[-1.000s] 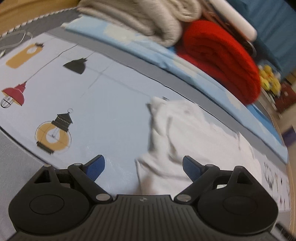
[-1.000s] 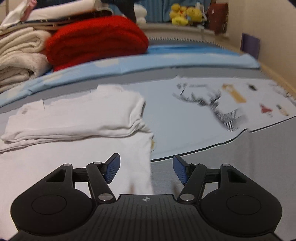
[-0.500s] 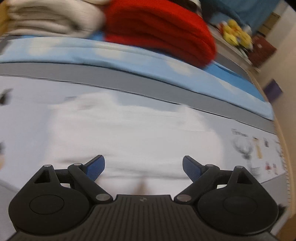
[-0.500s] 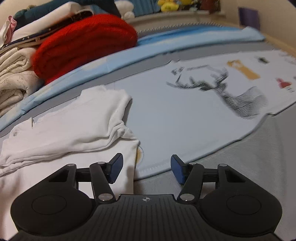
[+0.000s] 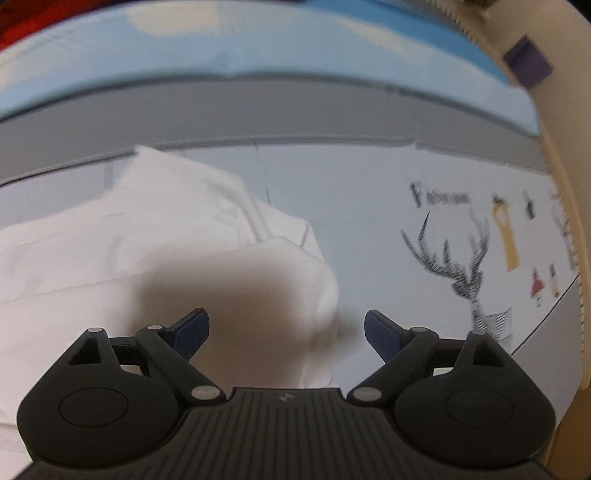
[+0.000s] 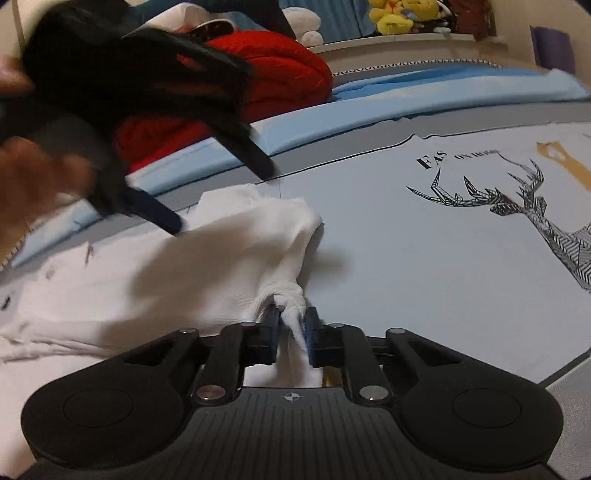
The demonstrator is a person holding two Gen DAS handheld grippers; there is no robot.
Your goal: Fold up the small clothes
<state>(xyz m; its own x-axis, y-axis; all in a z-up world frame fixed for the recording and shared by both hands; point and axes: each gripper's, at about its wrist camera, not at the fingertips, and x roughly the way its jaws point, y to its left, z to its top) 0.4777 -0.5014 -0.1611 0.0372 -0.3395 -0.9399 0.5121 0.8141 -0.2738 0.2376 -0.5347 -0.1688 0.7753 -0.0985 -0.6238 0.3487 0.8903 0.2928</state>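
A small white garment [image 6: 207, 266] lies partly folded on a pale blue printed sheet [image 6: 424, 258]. My right gripper [image 6: 291, 325] is shut on the garment's right corner, with cloth bunched between the blue pads. My left gripper [image 5: 284, 328] is open just above the garment's right part [image 5: 177, 229], casting a dark shadow on it. In the right wrist view the left gripper [image 6: 155, 206] shows blurred at upper left, over the far edge of the garment, held by a hand.
A deer print [image 6: 517, 210] marks the sheet to the right. A red knitted blanket [image 6: 280, 81] and a light blue pad [image 6: 406, 99] lie behind. Yellow plush toys [image 6: 399, 16] sit on the far shelf. A beige wall [image 5: 554, 184] bounds the right side.
My right gripper has closed on the garment's corner. My left gripper has swung right and come over the garment's right end, still open.
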